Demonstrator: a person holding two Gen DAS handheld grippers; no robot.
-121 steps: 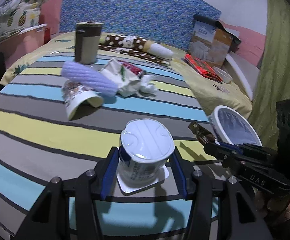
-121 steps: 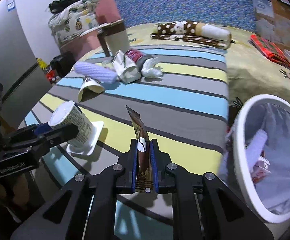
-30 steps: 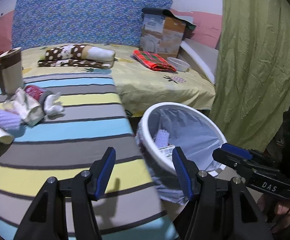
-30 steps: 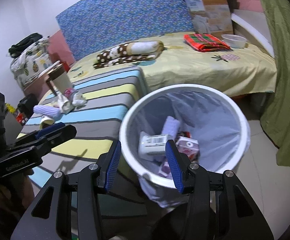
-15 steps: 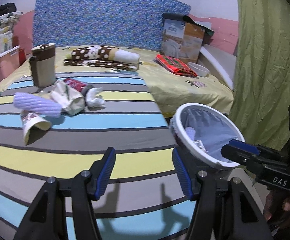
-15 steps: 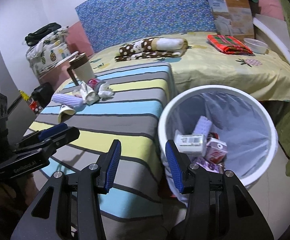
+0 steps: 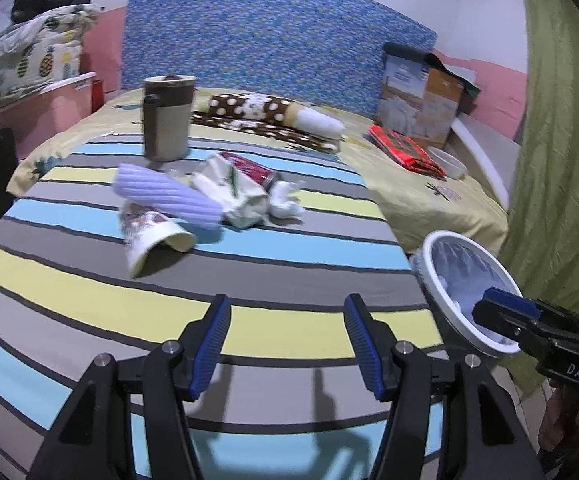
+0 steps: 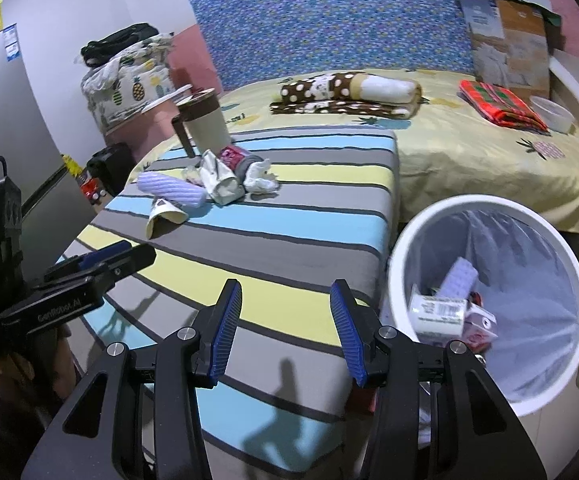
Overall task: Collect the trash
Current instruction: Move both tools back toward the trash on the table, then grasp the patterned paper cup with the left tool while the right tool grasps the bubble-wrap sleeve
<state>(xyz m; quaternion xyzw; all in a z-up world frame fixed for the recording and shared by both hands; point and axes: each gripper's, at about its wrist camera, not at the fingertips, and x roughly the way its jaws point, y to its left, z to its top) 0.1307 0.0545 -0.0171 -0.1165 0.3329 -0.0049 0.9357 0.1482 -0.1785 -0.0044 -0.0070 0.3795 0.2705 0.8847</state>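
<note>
Above a striped bed cover [image 7: 89,276], the left gripper [image 7: 287,340] and right gripper [image 8: 285,330] both hang with jaws apart and nothing between them. Litter lies together at the cover's far end: a lilac ribbed tube [image 7: 167,196], a tipped paper cup [image 7: 155,240], crumpled wrappers [image 7: 235,192], beside an upright mug [image 7: 167,118]. Only the right wrist view looks into the white bin [image 8: 561,240] beside the bed, where a carton [image 8: 437,314] and other pieces lie; the left view catches just its rim [image 7: 429,280].
</note>
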